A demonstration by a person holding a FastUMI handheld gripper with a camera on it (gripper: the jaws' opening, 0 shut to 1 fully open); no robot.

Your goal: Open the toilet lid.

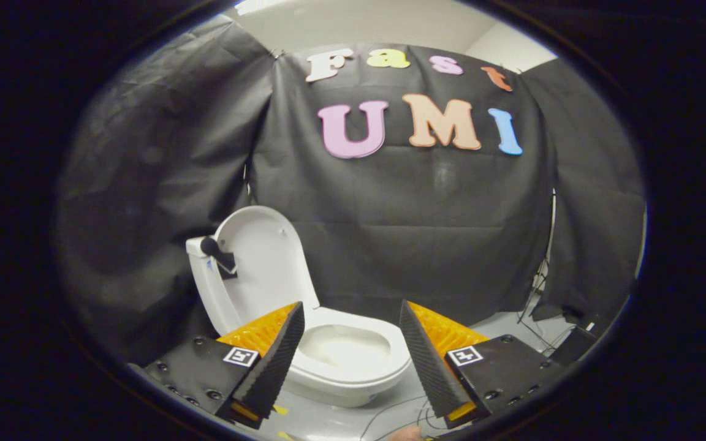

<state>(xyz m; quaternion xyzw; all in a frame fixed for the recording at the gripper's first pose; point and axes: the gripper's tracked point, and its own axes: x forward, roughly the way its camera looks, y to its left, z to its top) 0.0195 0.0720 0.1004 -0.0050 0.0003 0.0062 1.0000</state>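
I see toilet lid (265, 263) already upright, leaning back against tank (206, 278), beyond my gripper (352, 346). Gripper released, fingers spread, holding nothing, bowl (347, 352) showing between them. I judge opening step done; next move: retreat clear, no lid contact.

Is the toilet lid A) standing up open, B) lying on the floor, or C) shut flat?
A: the toilet lid stands upright against the tank, leaving the seat and bowl uncovered, seen beyond and between the fingers of the open gripper, which holds nothing.
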